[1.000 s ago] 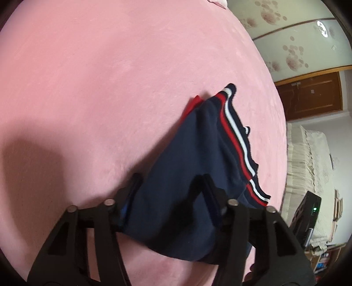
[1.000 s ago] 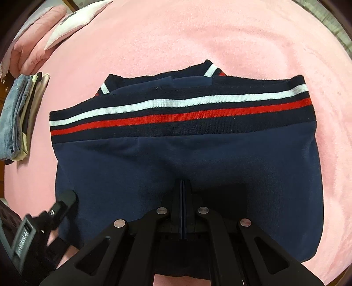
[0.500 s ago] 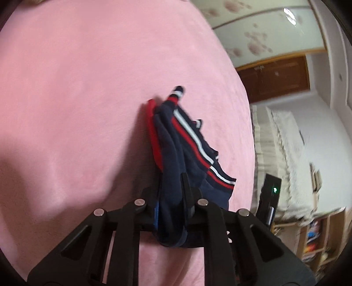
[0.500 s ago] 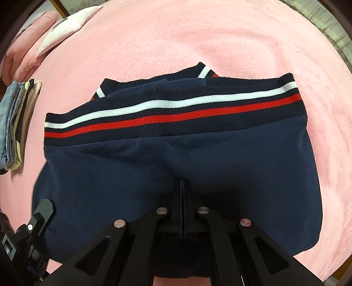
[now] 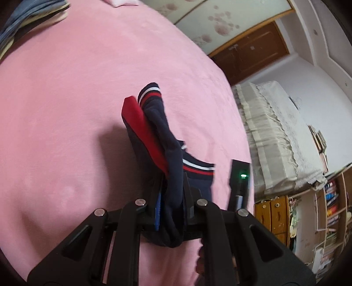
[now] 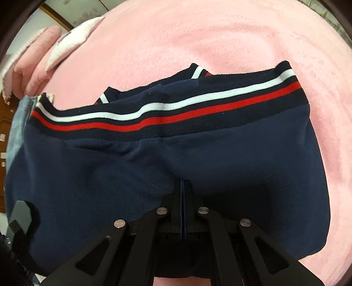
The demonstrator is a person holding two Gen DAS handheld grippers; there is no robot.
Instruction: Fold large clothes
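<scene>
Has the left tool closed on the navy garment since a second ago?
Yes. The left tool, open around the navy garment earlier, is now clamped on its bunched edge above the pink bedspread.

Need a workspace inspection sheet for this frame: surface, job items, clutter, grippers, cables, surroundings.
Surface: pink bedspread, plush, shadowed under the garment.
Job's things: navy garment with red and white stripes, folded in layers, gripped at two points.
Clutter: stack of folded clothes at the far edge; pink pillows.
Grippers: left gripper shut on bunched fabric; right gripper shut on the near edge.
Cables: nothing seen.
Surroundings: covered sofa, bookshelf, wooden door.
</scene>
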